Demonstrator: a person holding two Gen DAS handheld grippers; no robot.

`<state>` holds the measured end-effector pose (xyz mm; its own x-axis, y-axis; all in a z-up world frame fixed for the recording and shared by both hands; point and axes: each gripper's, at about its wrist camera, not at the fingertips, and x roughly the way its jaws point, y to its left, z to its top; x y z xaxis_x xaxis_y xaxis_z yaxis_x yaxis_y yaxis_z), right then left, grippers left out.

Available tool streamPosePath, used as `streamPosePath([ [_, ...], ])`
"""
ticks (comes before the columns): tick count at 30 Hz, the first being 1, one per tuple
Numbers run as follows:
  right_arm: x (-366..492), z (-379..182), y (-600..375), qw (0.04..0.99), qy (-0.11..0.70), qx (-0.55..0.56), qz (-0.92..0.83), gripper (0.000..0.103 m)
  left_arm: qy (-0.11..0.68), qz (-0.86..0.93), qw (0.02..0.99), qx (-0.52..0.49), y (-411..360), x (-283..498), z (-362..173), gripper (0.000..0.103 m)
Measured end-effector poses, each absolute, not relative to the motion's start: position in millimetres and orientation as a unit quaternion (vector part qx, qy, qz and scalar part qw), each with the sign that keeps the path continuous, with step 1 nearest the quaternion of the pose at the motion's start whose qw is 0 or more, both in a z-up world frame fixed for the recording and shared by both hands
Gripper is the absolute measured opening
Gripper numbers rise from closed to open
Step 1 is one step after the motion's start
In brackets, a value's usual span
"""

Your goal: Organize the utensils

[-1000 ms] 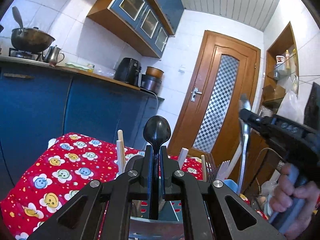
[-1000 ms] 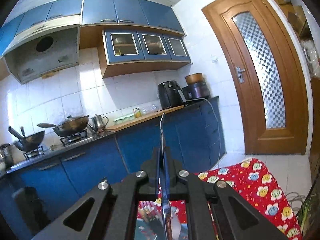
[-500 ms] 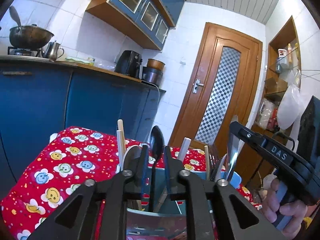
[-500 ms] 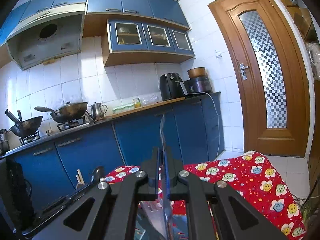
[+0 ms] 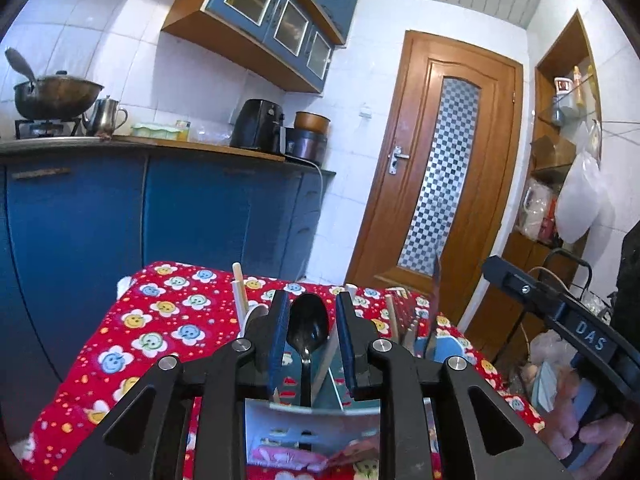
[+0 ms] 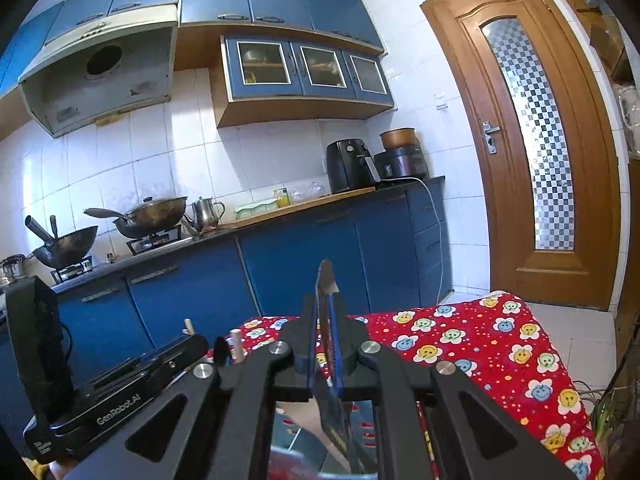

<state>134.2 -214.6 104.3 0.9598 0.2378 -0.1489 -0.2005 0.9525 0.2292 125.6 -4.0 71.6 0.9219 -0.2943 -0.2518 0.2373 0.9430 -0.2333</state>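
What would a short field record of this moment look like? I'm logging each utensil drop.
left hand-held gripper: open, fingers either side of black plastic spoon
spoon: standing bowl-up in teal utensil holder
right hand-held gripper: shut on flat metal utensil, type unclear
surface: red smiley-flower tablecloth

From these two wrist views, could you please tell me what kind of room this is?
Most likely a home kitchen: woks on a gas stove, a range hood, blue cabinets, and an air fryer on the counter.
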Motion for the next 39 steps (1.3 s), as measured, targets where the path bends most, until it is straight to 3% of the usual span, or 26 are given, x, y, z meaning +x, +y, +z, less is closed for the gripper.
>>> streamPosePath([
  [7,93.2,112.1,-211.4,0.982,0.092,0.118,0.118,0.021,0.163,-0.128,0.975,-0.084,1.4,89.2,82.6,0.024],
  [13,61.8,111.0,-204.7,0.979,0.118,0.120,0.118,0.022,0.184,-0.120,0.973,-0.072,6.9,57.0,83.7,0.025],
  [20,27.0,95.9,-195.0,0.975,0.150,0.116,0.115,0.028,0.204,-0.111,0.971,-0.062,11.6,25.9,71.6,0.051],
  [24,10.0,80.4,-190.7,0.974,0.161,0.118,0.110,0.046,0.215,-0.099,0.970,-0.051,9.6,13.6,60.0,0.067],
  [27,2.6,72.6,-188.1,0.974,0.166,0.112,0.102,0.057,0.219,-0.087,0.971,-0.045,7.6,6.7,51.2,0.071],
  [32,-2.8,55.5,-186.7,0.974,0.183,0.104,0.083,0.069,0.226,-0.067,0.971,-0.039,4.6,1.3,36.3,0.073],
  [39,-2.0,25.7,-189.7,0.970,0.214,0.108,0.049,0.076,0.243,-0.052,0.968,-0.036,2.7,3.6,16.7,0.073],
])
